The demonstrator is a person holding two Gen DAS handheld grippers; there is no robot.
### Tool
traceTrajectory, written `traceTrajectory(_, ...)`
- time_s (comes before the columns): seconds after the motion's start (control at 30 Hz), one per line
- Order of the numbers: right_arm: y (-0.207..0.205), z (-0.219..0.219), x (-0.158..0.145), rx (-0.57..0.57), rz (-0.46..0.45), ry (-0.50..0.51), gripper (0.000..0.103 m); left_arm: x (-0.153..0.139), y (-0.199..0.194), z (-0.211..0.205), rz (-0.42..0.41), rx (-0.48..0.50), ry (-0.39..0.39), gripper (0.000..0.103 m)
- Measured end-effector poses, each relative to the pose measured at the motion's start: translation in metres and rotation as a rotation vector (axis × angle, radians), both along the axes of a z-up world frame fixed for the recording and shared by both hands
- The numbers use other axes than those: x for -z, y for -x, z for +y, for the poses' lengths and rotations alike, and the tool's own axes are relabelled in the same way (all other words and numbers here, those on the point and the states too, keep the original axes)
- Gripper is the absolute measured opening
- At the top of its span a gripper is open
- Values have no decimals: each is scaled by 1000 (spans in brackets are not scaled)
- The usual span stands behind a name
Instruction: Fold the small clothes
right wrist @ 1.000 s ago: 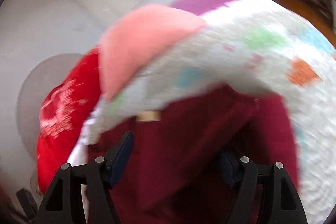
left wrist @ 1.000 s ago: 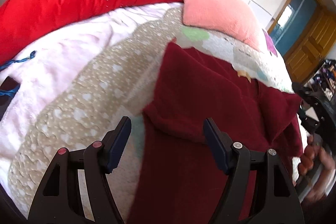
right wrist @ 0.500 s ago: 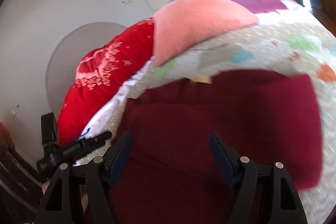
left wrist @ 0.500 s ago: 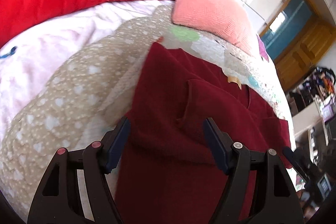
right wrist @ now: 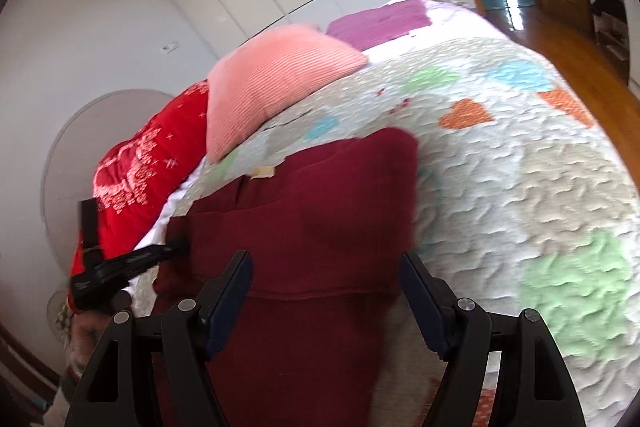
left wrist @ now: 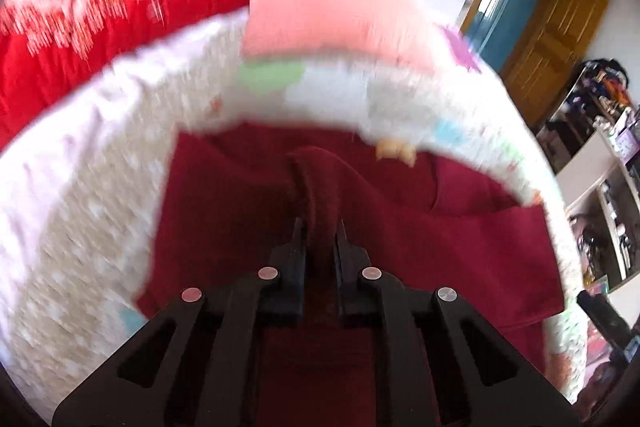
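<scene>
Both changed within a second: left gripper [left wrist: 319, 229] jaws, spread before, now pinch a sweater [right wrist: 316, 211] ridge; right gripper [right wrist: 326, 291] jaws stay spread—next fold beginning.

Quilted bed [right wrist: 520, 167]; maroon garment [right wrist: 320, 219], pink cushion [right wrist: 272, 79], red blanket [right wrist: 140, 167] on it.

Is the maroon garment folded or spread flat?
Partly folded: maroon garment shows layered edges on the quilt; left gripper pinches a ridge.
</scene>
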State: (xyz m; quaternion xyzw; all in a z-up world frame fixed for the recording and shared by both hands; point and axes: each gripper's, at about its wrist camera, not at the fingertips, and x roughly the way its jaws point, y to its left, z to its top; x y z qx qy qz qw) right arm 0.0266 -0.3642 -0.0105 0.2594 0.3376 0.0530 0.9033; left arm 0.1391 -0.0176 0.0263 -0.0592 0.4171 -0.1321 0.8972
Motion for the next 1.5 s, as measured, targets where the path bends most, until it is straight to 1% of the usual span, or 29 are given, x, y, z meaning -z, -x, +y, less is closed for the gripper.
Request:
traceTrajectory(0.07, 0, -1, -6, 9, -14, 27, 73, -18, 5, 16, -40, -16, 31, 9)
traceTrajectory(0.1, -1, -1, -9, 14, -15, 49, 73, -23, 6, 25, -57, -46, 23, 9)
traceTrajectory(0.17, -5, 2, -14, 16, -18, 93, 73, -22, 5, 42, -62, -105, -6, 9)
traceTrajectory(0.2, -8, 5, -15, 15, -14, 110, 73, -17, 2, 50, -47, -128, -11, 9)
traceTrajectory(0.27, -15, 10, -15, 6, -3, 133, 73, 5, -5, 58, 28, -134, 9, 9)
traceTrajectory(0.3, -20, 15, -14, -3, 3, 145, 73, 14, -6, 58, 51, -138, 3, 9)
traceTrajectory(0.33, -25, 19, -13, -10, 13, 163, 69, 25, -6, 56, 68, -143, -21, 9)
traceTrajectory(0.37, -31, 24, -11, -16, 25, 185, 56, 29, -5, 54, 73, -142, -35, 9)
traceTrajectory(0.43, -44, 33, -6, -38, 52, 216, 43, 38, -5, 52, 79, -146, -50, 9)
traceTrajectory(0.5, -57, 40, 2, -69, 80, 239, 40, 41, -5, 54, 84, -154, -39, 9)
traceTrajectory(0.53, -65, 43, 9, -85, 106, 269, 39, 43, -7, 55, 90, -153, -33, 10)
traceTrajectory(0.6, -73, 45, 24, -87, 164, 349, 36, 44, -8, 58, 101, -147, -21, 13)
traceTrajectory(0.63, -76, 43, 32, -76, 192, 385, 29, 43, -9, 60, 104, -146, -15, 13)
traceTrajectory(0.67, -76, 38, 37, -62, 198, 395, 29, 42, -7, 61, 104, -148, -13, 17)
traceTrajectory(0.73, -71, 25, 39, -13, 211, 381, 31, 37, -3, 65, 102, -161, -23, 29)
traceTrajectory(0.77, -67, 17, 39, -1, 216, 339, 31, 34, 0, 66, 99, -170, -26, 37)
traceTrajectory(0.8, -64, 12, 37, 4, 211, 302, 31, 30, 5, 68, 82, -176, -14, 41)
traceTrajectory(0.87, -57, 12, 26, -1, 173, 281, 31, 22, 13, 70, 45, -190, 5, 42)
traceTrajectory(0.97, -54, 29, 9, -44, 98, 331, 33, 16, 16, 66, 0, -199, -6, 43)
traceTrajectory(1.0, -55, 37, 6, -75, 77, 340, 33, 17, 15, 64, -5, -198, -15, 43)
traceTrajectory(1.07, -61, 51, 4, -127, 60, 357, 33, 23, 6, 59, 15, -204, -33, 43)
traceTrajectory(1.17, -81, 61, 6, -119, 65, 389, 33, 36, -11, 55, 47, -222, -56, 43)
traceTrajectory(1.23, -95, 58, 9, -103, 69, 363, 33, 46, -25, 52, 80, -229, -75, 43)
traceTrajectory(1.3, -114, 52, 19, -78, 120, 356, 33, 54, -35, 52, 99, -241, -82, 44)
traceTrajectory(1.33, -120, 50, 25, -56, 144, 367, 33, 58, -40, 53, 105, -244, -81, 46)
traceTrajectory(1.37, -129, 45, 32, -32, 175, 374, 33, 62, -45, 53, 112, -251, -82, 52)
traceTrajectory(1.4, -136, 39, 40, -25, 192, 360, 33, 62, -48, 55, 112, -263, -80, 56)
traceTrajectory(1.47, -141, 30, 42, -16, 180, 312, 33, 62, -51, 59, 125, -268, -67, 57)
traceTrajectory(1.5, -141, 29, 40, -16, 185, 306, 33, 62, -51, 60, 129, -264, -63, 57)
